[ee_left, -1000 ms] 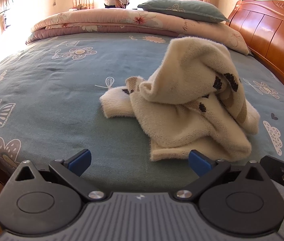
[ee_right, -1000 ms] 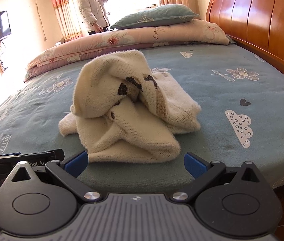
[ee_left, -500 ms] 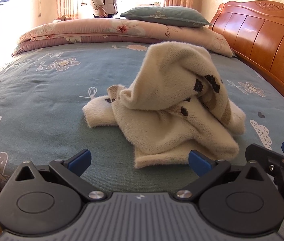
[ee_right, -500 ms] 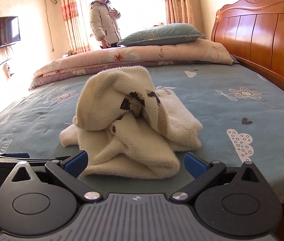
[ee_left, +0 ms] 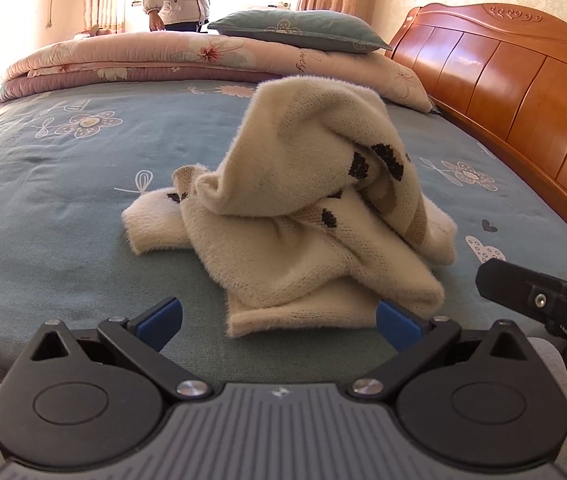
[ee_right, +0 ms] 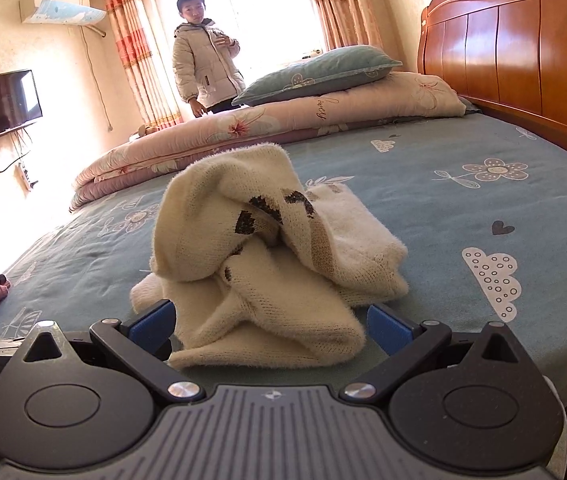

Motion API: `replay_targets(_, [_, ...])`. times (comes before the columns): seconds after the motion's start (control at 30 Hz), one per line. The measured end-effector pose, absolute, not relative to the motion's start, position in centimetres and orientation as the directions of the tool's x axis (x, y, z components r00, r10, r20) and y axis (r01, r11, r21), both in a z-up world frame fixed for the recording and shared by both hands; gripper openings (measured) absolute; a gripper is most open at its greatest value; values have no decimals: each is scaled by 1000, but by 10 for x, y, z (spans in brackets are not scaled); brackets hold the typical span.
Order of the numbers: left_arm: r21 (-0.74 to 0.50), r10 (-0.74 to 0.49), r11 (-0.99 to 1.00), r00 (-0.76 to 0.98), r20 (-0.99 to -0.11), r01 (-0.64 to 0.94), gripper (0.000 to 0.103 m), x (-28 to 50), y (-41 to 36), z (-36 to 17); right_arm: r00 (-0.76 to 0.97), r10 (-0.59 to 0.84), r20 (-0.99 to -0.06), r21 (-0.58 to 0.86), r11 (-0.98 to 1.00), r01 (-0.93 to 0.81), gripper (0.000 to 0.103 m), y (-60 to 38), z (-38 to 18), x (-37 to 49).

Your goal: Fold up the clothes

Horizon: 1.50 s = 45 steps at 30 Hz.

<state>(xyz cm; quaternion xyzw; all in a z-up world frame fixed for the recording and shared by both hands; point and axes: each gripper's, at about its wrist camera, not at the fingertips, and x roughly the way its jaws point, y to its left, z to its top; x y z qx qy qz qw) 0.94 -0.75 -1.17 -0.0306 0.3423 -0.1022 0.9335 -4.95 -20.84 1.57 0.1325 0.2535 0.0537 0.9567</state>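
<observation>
Both tongs, left [ee_left: 279,318] and right [ee_right: 269,320], gape empty at the near edge of a bed [ee_left: 63,208], just short of a crumpled sweater [ee_left: 303,216]. Pinching the heaped layers blind would likely drag several folds together, tightening the tangle.

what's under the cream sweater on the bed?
The crumpled cream sweater lies directly on the blue floral bedsheet. Its own folds cover the lower layers, so anything tucked beneath cannot be seen. Neither tool touches it.

sweater [ee_left: 315,216]: fuzzy knit | headboard [ee_left: 523,92]: glossy wood | bedsheet [ee_left: 63,200]: matt cloth
</observation>
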Motion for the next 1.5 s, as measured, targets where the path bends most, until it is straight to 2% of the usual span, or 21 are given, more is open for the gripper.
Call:
replay_targets(0.27, [-212,-247,967,732,-635,143,103,33,3,-13,869,179,-462,254,965,-63,103,-202,22,-31])
replay_targets(0.43, [-164,-236,972,755,-612,171,103,42,0,-16,864,199,-463,240,966,-94,103,-200,15,-12])
replay_targets(0.57, [-159,-206,978,770,-604,138,102,46,8,-20,858,225,-461,243,962,-122,103,-196,15,3])
replay_targets(0.73, [-155,-166,984,755,-634,85,103,56,18,-30,849,246,-468,216,963,-160,103,-182,12,13])
replay_targets(0.83, [-144,-166,985,775,-610,97,103,58,20,-32,838,257,-481,203,963,-179,103,-175,8,16])
replay_targets(1.13, [-147,-194,981,756,-625,130,103,69,19,-36,825,196,-530,144,980,-140,103,-177,9,28])
replay_targets(1.33, [-160,-175,983,733,-657,92,102,76,31,-36,810,182,-558,149,982,-118,102,-180,10,34])
replay_targets(1.5, [-105,-141,990,746,-651,96,102,77,30,-31,801,167,-575,154,984,-94,102,-181,9,41])
